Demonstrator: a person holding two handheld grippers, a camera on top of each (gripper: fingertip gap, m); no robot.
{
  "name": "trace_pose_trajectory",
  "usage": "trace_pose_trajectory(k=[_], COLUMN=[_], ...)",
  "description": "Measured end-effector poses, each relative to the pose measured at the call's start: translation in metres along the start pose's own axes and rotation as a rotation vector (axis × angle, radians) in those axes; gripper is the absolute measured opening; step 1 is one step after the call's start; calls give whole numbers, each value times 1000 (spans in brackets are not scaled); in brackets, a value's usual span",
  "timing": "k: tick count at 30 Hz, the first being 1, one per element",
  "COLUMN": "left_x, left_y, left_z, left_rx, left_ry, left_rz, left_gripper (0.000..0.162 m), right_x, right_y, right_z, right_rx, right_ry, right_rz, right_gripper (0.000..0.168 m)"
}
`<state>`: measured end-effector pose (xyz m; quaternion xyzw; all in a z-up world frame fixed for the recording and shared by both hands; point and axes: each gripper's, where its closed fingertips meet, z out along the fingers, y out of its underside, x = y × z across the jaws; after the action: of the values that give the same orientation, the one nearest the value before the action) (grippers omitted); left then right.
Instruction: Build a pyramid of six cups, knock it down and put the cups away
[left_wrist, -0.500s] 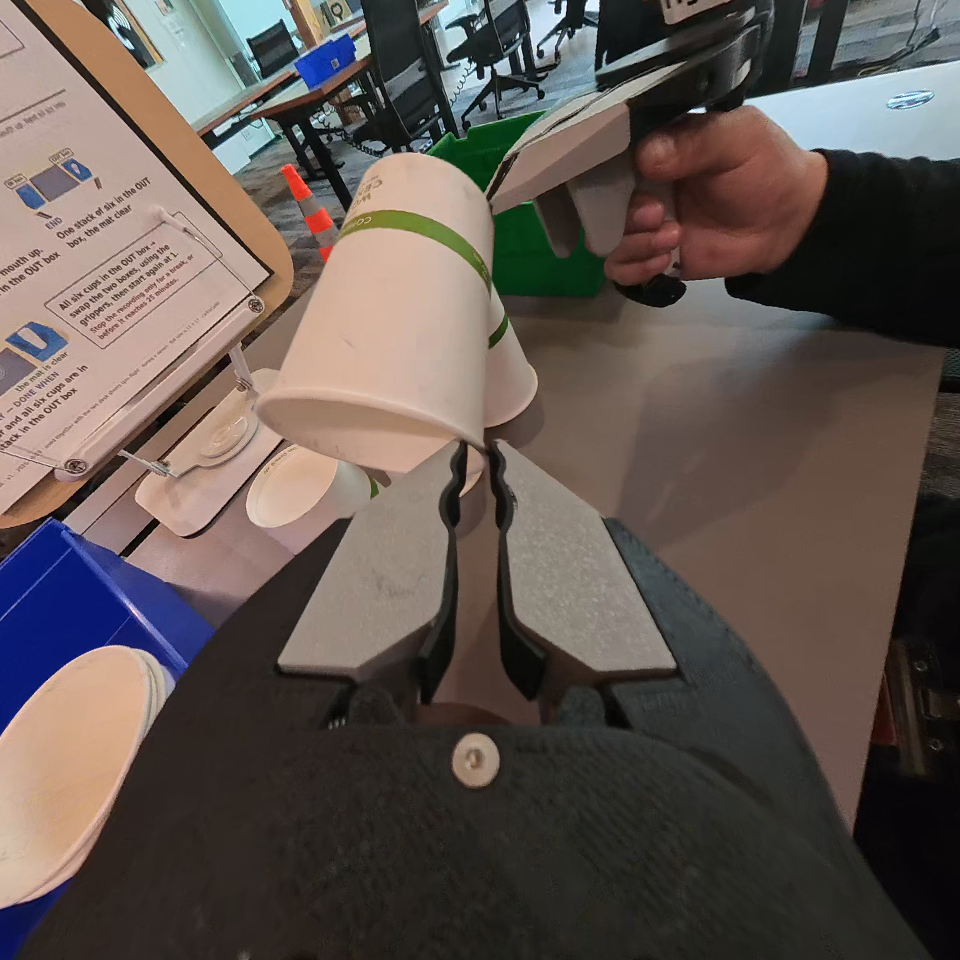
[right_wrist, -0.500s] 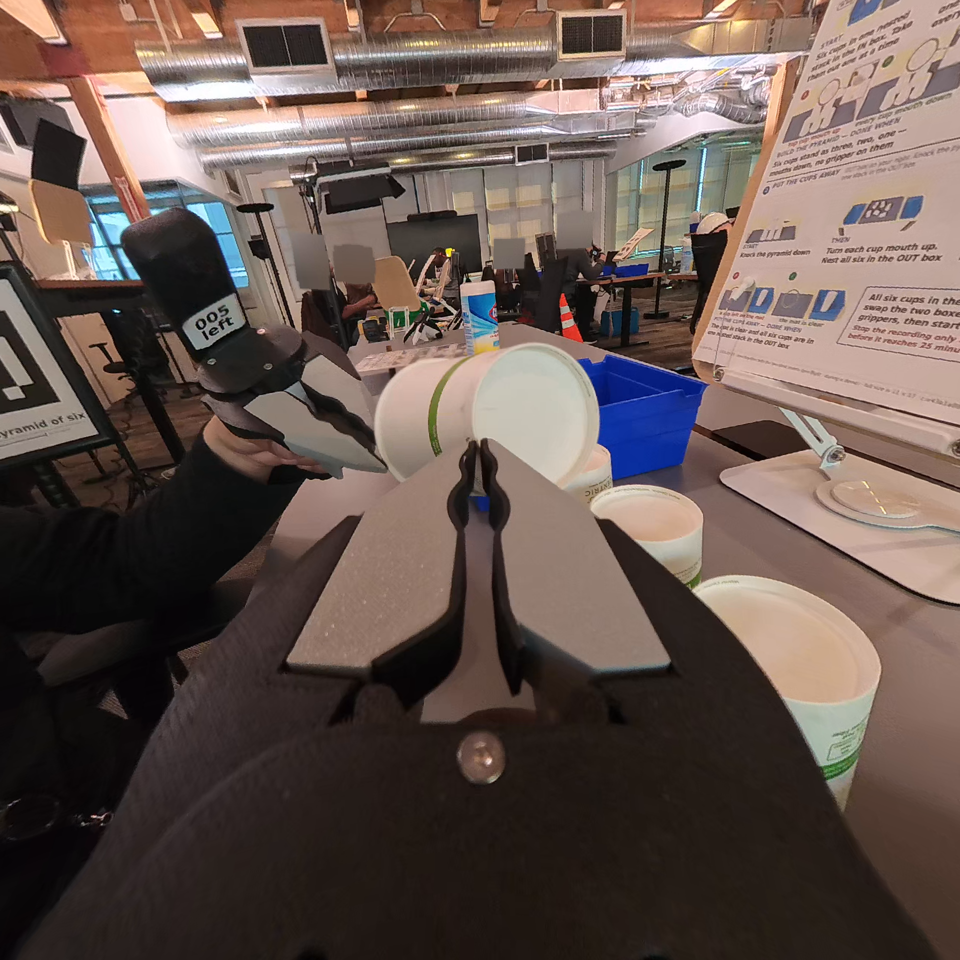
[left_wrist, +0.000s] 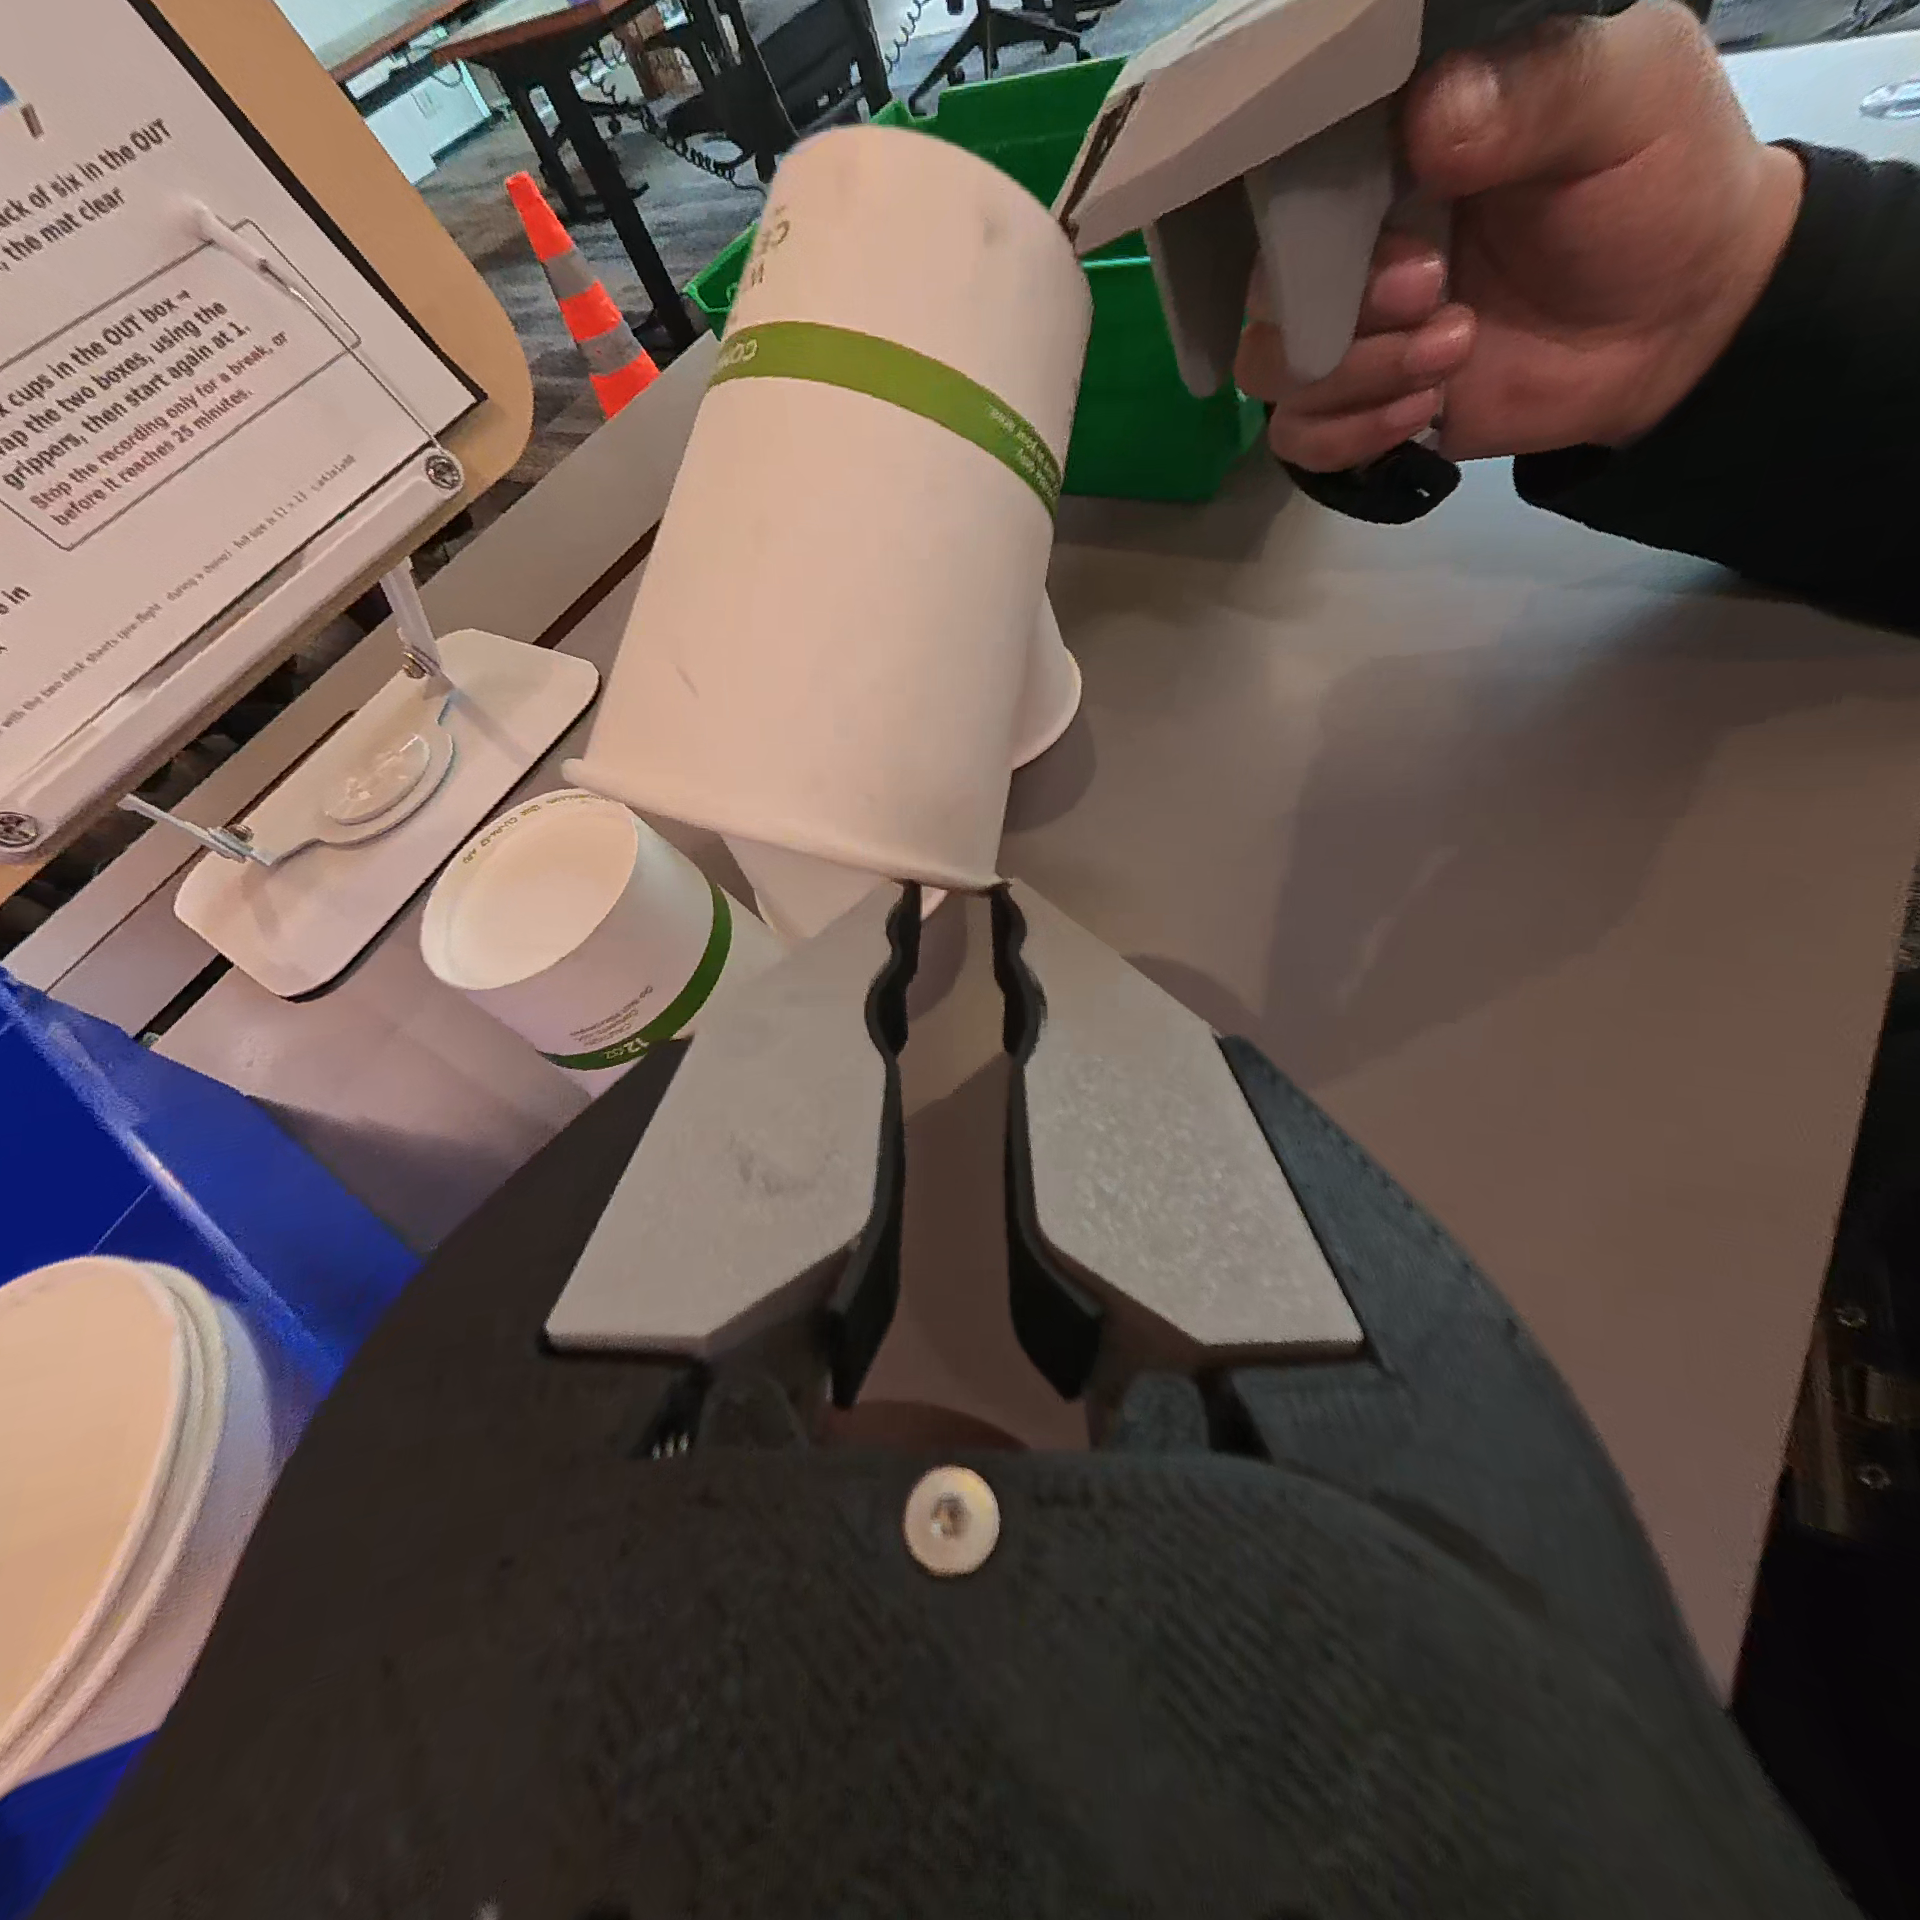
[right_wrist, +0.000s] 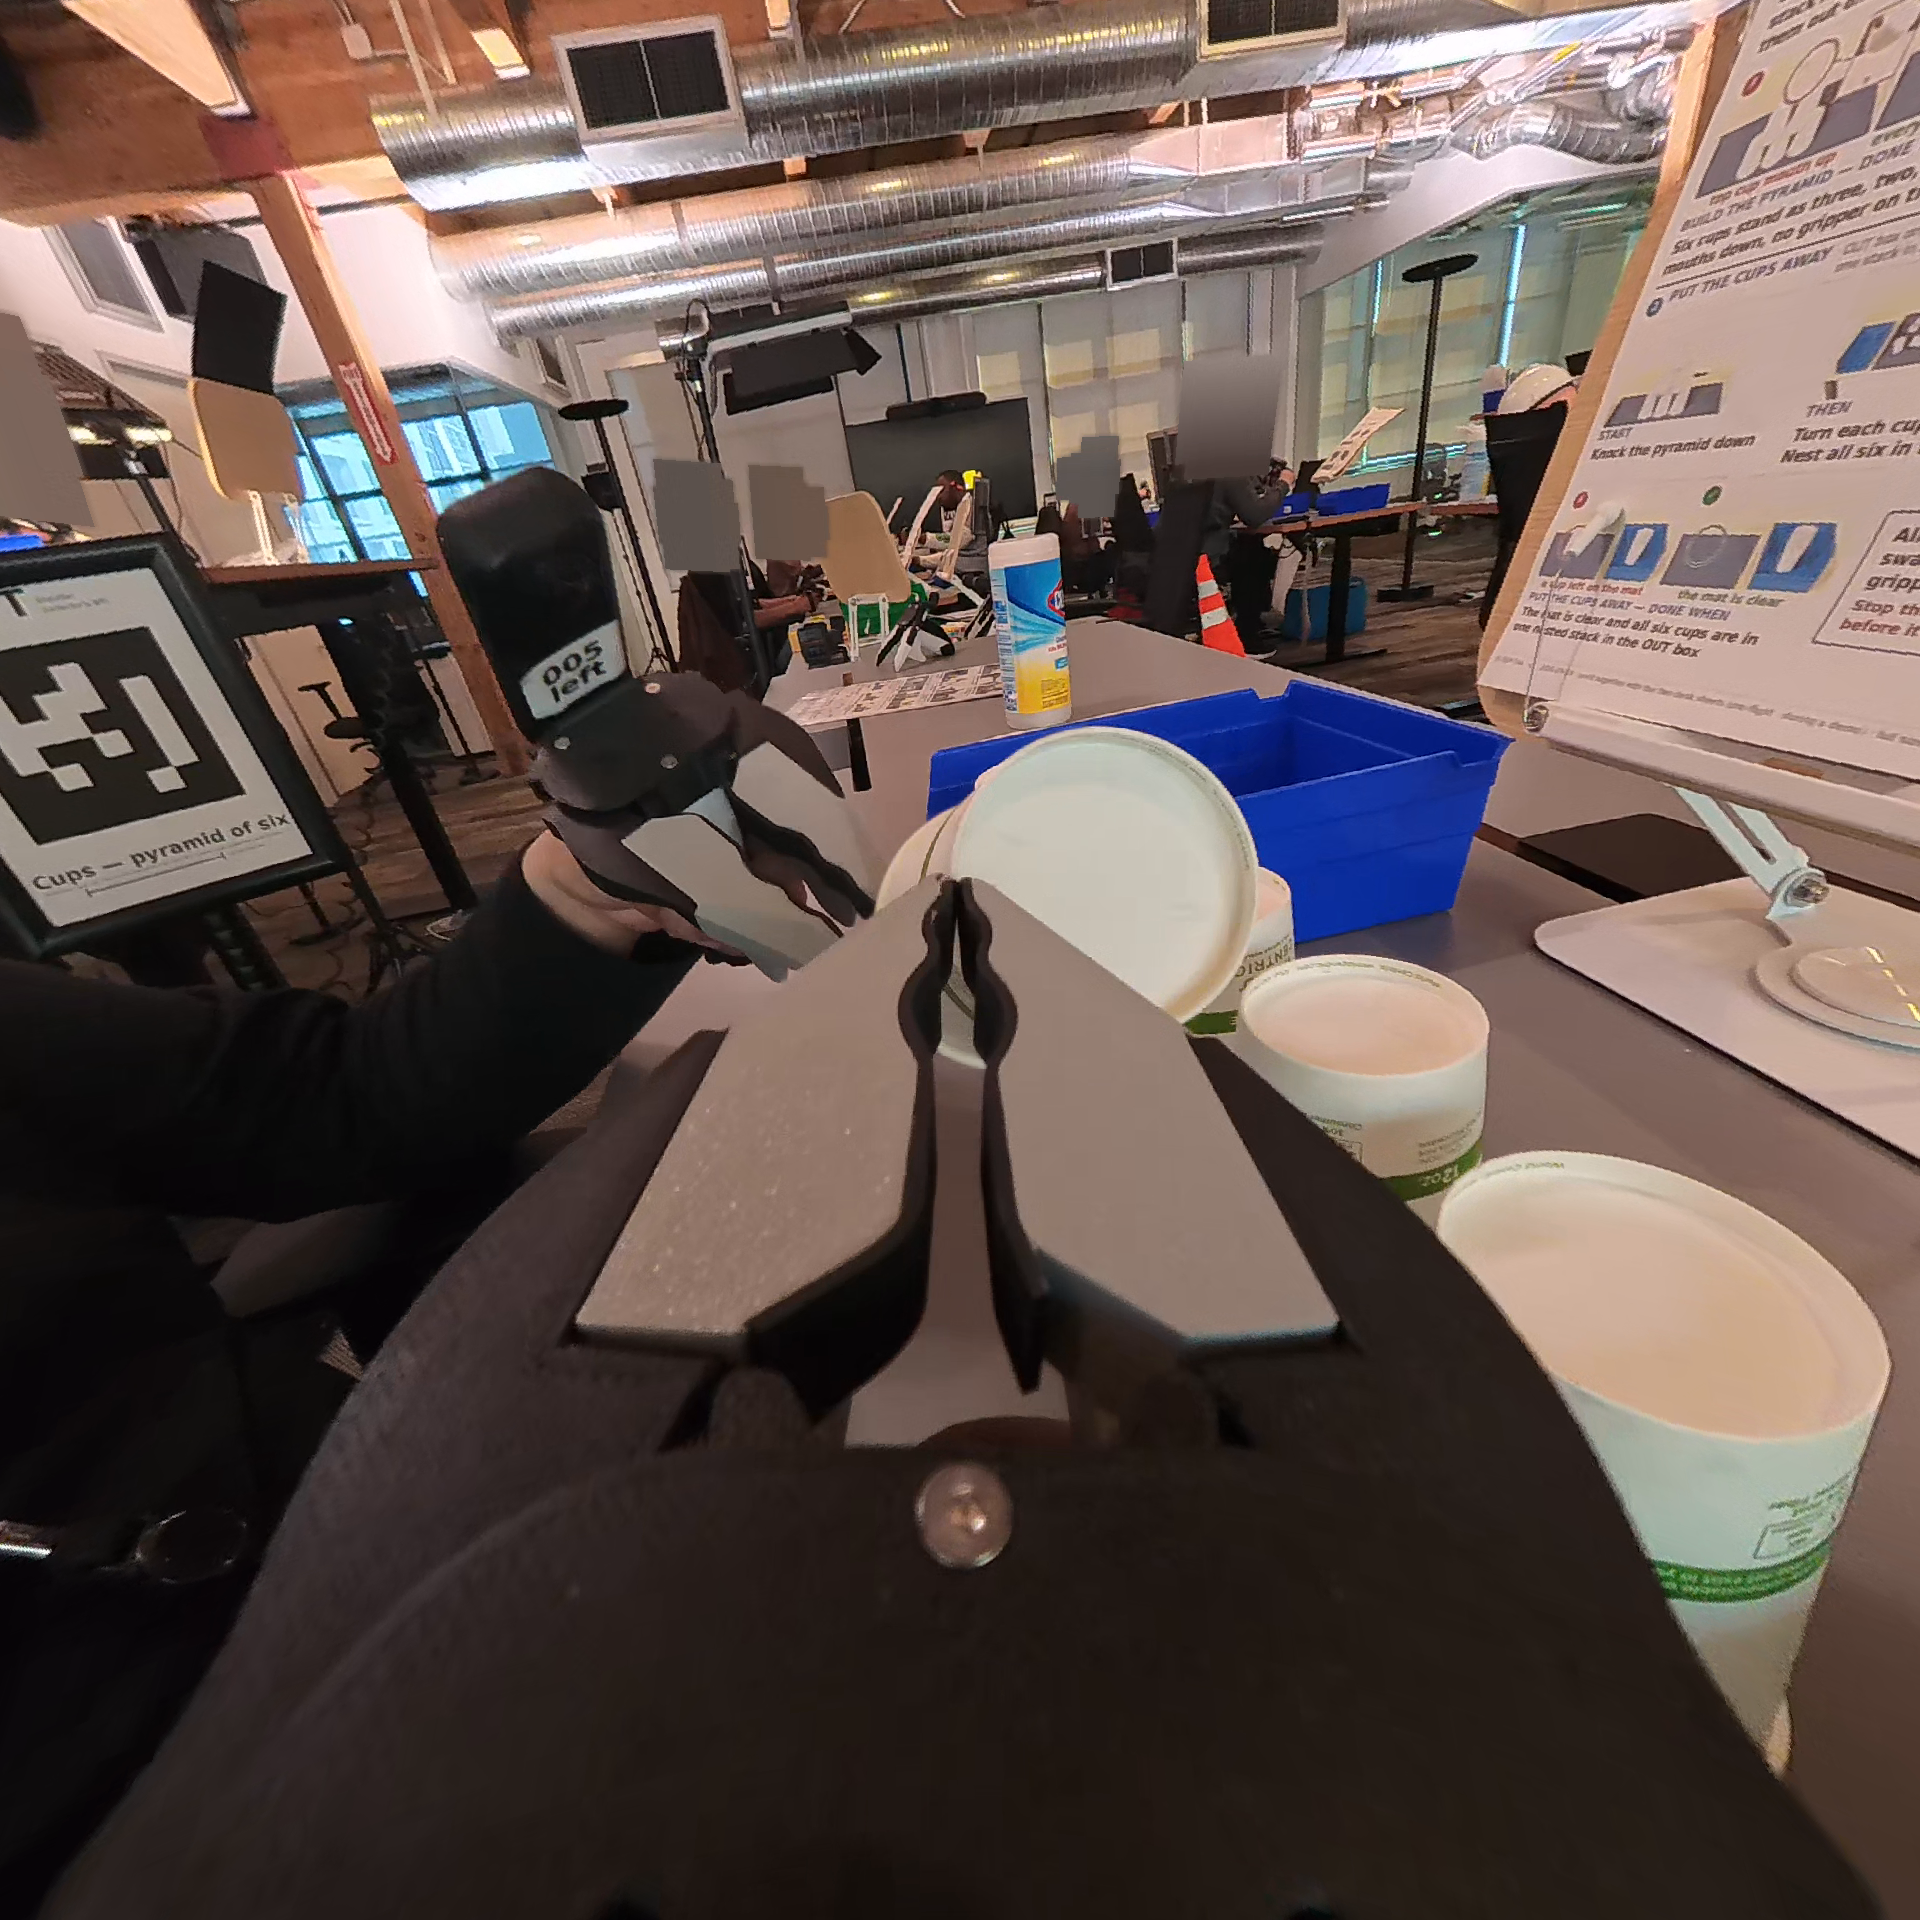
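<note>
The big grey table (left_wrist: 1455, 831) has lots of bare room on the right side. Its left side is crowded. A tall white board with pictures on a stand (left_wrist: 156, 416) stands at the far left edge. A blue plastic box (right_wrist: 1371, 831) sits at one end of the table and a green plastic box (left_wrist: 1143, 436) at the other end.

The right hand (left_wrist: 1558, 260) reaches in from the right with its sleeve over the table. It holds the right gripper (right_wrist: 951, 899) up high, pointing down and left. Its two fingers are pressed together on the bottom edge of a white paper cup with a green band (left_wrist: 852, 623). That cup hangs tipped in the air over the table, mouth facing down.

The left gripper (left_wrist: 951, 899) points up at the cup from below. Its fingers are a tiny bit apart, and the tips touch the rim of the cup's mouth. I cannot tell if they pinch the rim.

Two more white cups (right_wrist: 1361, 1049) stand on the table just under and beside the held cup, near the board's foot. A stack of white cups (left_wrist: 94, 1507) lies in the blue box.
</note>
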<state>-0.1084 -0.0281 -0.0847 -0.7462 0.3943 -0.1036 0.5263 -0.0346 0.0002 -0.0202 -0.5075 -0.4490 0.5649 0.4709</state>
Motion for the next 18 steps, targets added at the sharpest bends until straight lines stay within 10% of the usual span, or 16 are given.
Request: trace_pose_trajectory(k=[1,18], left_x=[1,64], left_y=[1,62], left_z=[2,56], left_rx=[-6,-285], left_ry=[4,198], left_rz=[2,126], left_gripper=[11,0], right_x=[0,-10], right_y=[0,43], right_z=[-1,-1], right_rx=[1,-282], right_ry=[-5,-42], right_rz=[5,-36], right_gripper=[0,0])
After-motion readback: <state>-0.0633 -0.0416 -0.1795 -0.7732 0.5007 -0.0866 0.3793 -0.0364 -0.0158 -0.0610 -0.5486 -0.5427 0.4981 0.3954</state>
